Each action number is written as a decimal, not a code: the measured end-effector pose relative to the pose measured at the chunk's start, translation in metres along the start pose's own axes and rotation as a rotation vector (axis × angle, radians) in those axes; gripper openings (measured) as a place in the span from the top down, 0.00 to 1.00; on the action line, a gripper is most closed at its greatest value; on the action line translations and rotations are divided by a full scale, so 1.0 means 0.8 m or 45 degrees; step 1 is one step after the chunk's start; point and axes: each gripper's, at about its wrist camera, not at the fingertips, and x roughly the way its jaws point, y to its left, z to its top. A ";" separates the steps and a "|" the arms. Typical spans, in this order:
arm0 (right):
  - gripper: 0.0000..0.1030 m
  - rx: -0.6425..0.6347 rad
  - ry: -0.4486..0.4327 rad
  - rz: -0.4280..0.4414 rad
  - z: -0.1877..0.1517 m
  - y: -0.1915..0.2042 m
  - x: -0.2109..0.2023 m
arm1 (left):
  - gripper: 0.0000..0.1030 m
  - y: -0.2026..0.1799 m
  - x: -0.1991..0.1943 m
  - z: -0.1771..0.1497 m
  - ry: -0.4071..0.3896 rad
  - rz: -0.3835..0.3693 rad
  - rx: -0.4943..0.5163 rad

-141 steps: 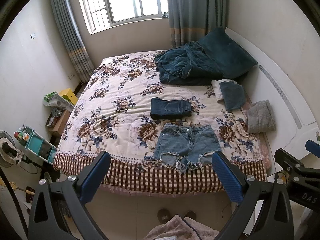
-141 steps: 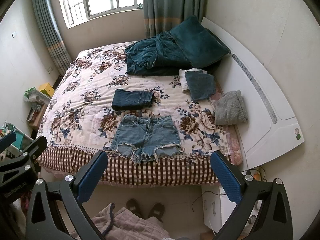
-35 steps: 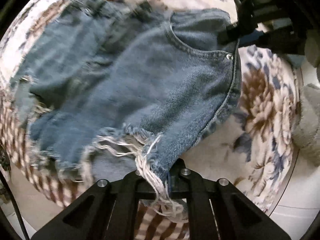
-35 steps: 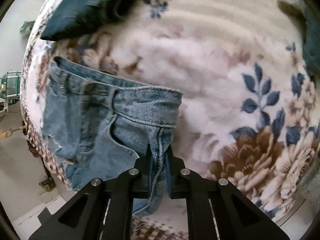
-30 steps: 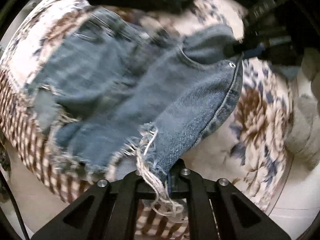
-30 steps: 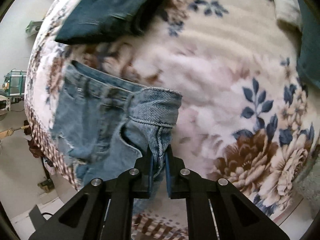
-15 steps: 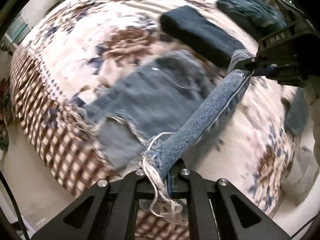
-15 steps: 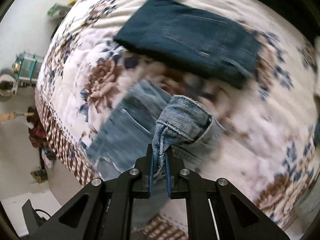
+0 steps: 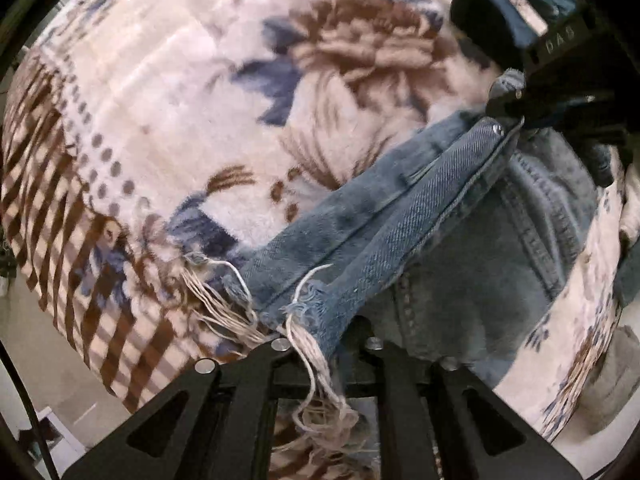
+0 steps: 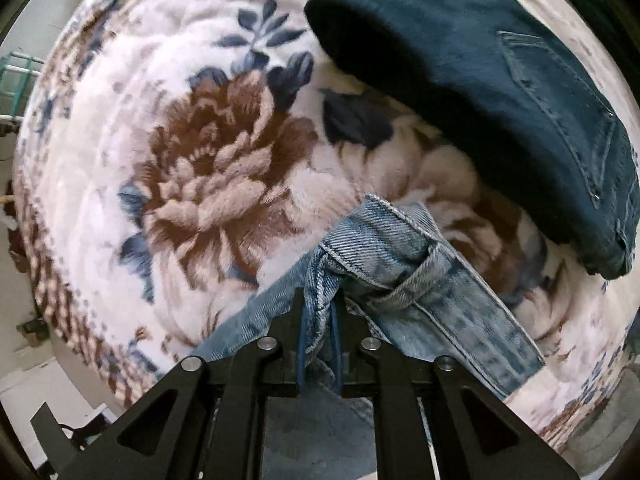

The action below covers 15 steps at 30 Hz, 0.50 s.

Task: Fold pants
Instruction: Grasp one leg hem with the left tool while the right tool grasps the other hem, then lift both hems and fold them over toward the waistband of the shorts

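Note:
The light-blue denim shorts (image 9: 472,240) lie folded over on themselves on the floral blanket (image 9: 192,92). My left gripper (image 9: 332,340) is shut on the frayed hem of a leg, low over the bed's front edge. My right gripper (image 10: 318,332) is shut on the waistband corner (image 10: 384,248) of the shorts, close above the blanket (image 10: 208,184). The right gripper also shows at the upper right of the left wrist view (image 9: 516,100), holding the waistband.
A folded dark-blue pair of jeans (image 10: 480,80) lies just behind the shorts, also seen in the left wrist view (image 9: 488,20). The blanket's brown checked border (image 9: 60,216) hangs over the bed's edge. A grey garment (image 9: 608,384) lies at the far right.
Both grippers have carried the right side of the shorts leftward across the other half and lowered it. The shorts now lie doubled over, and both cameras sit closer to the blanket.

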 end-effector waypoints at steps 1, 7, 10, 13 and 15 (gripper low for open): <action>0.71 -0.003 0.011 0.011 0.003 0.002 0.003 | 0.89 0.005 0.001 0.000 0.017 -0.031 -0.024; 0.21 0.016 0.045 0.180 -0.015 -0.007 -0.025 | 0.08 0.044 -0.027 -0.024 0.003 -0.104 -0.177; 0.21 0.056 0.004 0.183 -0.042 -0.029 -0.056 | 0.08 0.064 -0.047 -0.052 -0.034 -0.064 -0.273; 0.21 0.113 -0.027 0.191 -0.070 -0.069 -0.074 | 0.08 0.080 -0.053 -0.088 -0.015 -0.101 -0.403; 0.21 0.159 -0.029 0.183 -0.084 -0.102 -0.076 | 0.08 0.087 -0.048 -0.118 0.008 -0.153 -0.502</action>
